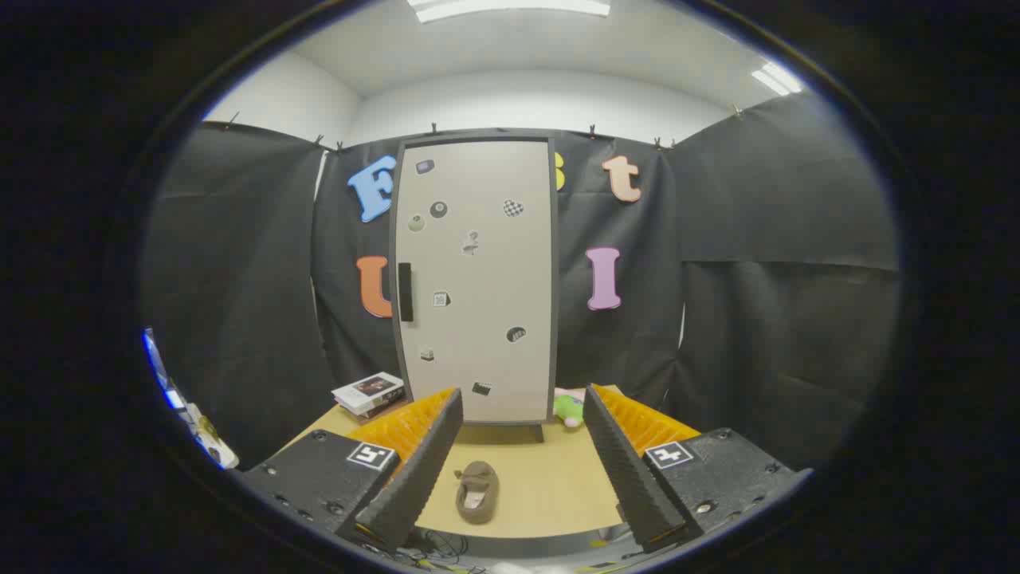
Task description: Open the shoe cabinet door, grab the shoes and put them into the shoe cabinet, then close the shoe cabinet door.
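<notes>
Gripper view: hand-held gripper (519, 466) spread wide, grasping nothing. Brown shoe (477, 492) lying on surface (550, 478) between the fingers; shoe cabinet door (476, 279) beyond them, closed. Judged at the start: opening, loading and closing all left.

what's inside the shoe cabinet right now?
Cannot tell: the cabinet door is closed and covers the interior. Visible are its black handle and stickers on the front. One slipper lies on the table between the open gripper fingers.
</notes>
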The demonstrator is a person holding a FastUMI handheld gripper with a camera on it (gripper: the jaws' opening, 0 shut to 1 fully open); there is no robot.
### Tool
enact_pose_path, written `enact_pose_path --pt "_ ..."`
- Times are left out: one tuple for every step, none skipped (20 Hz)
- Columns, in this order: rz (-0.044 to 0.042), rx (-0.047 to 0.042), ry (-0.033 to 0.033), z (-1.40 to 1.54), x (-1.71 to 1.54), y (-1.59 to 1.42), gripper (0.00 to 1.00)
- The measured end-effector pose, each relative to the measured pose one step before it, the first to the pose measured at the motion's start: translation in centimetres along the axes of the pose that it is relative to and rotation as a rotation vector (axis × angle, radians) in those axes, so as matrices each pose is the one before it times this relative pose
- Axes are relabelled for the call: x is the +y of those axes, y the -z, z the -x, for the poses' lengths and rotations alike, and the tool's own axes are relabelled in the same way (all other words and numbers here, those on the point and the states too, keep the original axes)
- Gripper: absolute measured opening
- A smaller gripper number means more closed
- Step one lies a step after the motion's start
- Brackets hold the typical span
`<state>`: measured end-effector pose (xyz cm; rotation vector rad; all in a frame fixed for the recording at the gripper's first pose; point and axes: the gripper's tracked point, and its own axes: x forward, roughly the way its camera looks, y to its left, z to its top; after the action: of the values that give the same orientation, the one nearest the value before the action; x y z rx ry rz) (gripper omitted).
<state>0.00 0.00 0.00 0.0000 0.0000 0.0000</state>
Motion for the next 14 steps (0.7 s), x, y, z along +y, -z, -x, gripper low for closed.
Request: enact_pose_path --pt "-0.00199 -0.00160 -0.00010 0.027 0.155 0.008 0.99" --pt "-0.00126 0.00085 -0.00055 0.102 0.241 -0.139 0.99" --pt "-0.00217 0.00018 -0.00498 0.093 0.330 -0.091 0.99" --pt "0.00023 -0.00155 -0.00183 0.114 0.314 -0.136 0.99" --pt "0.00403 -0.00403 -0.00261 0.087 0.267 -0.173 0.99" --pt "0.00450 -0.00806 -0.00536 0.079 0.343 -0.284 0.99" --pt "0.00234 -0.00675 0.00011 0.140 0.217 -0.166 0.99" --pt "0.00194 -0.00194 0.00348 0.118 0.063 -0.128 0.99" --pt "0.00038 -0.00350 -0.00024 -0.003 0.080 -0.006 0.99" --pt "-0.00003 0.00239 0.00483 -0.028 0.038 -0.100 0.99" --pt "-0.00211 -0.00006 0.00404 0.063 0.089 0.062 0.99" --pt "-0.00438 0.00175 0.00390 -0.041 0.178 -0.138 0.99" --pt "-0.00461 0.00464 0.00236 -0.056 0.178 -0.102 0.99" --pt "-0.00412 0.00386 -0.00295 -0.250 0.333 0.044 0.99"
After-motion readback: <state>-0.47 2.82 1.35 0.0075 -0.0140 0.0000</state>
